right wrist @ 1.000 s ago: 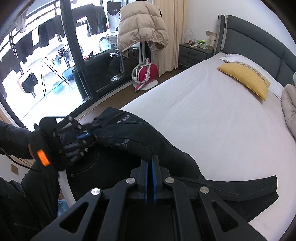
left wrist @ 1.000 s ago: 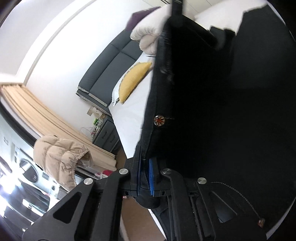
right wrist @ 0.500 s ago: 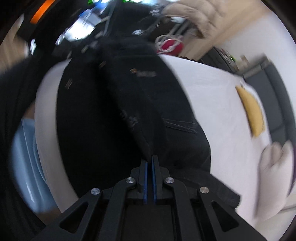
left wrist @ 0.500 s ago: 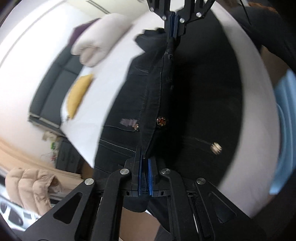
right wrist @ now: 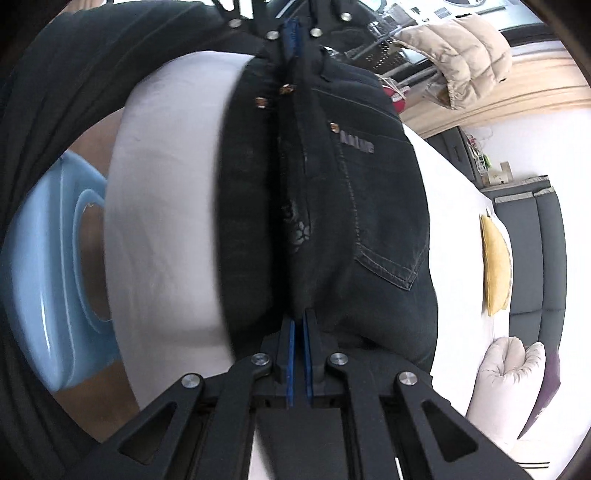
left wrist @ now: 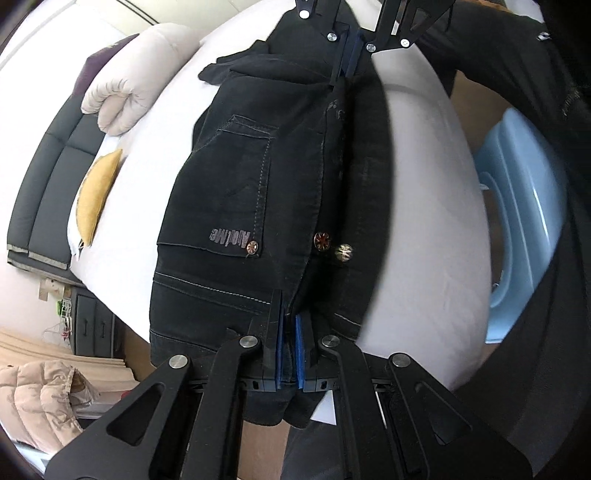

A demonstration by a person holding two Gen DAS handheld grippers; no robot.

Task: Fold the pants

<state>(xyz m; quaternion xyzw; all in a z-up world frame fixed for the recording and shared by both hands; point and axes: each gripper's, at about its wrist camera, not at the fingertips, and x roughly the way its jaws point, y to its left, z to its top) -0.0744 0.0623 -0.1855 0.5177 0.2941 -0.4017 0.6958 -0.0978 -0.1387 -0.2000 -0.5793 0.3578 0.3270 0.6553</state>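
Observation:
Black denim pants (left wrist: 236, 206) hang stretched by the waistband above a white bed (left wrist: 417, 206). My left gripper (left wrist: 289, 317) is shut on one end of the waistband. My right gripper (right wrist: 298, 319) is shut on the other end, and shows at the top of the left wrist view (left wrist: 347, 55). The left gripper shows at the top of the right wrist view (right wrist: 293, 31). The pants (right wrist: 369, 206) show a back pocket and metal rivets, with the waistband taut between the grippers. The legs are hidden below.
A light blue plastic stool (left wrist: 524, 221) stands on the floor beside the bed (right wrist: 159, 206). A yellow pillow (left wrist: 94, 195) and a rolled white duvet (left wrist: 129, 92) lie near the grey headboard (left wrist: 40, 192). A beige puffer jacket (right wrist: 465, 55) hangs nearby.
Both grippers have swung round to face each other, lifting the pants off the bed and pulling the waistband taut between them. Both stayed shut on the fabric.

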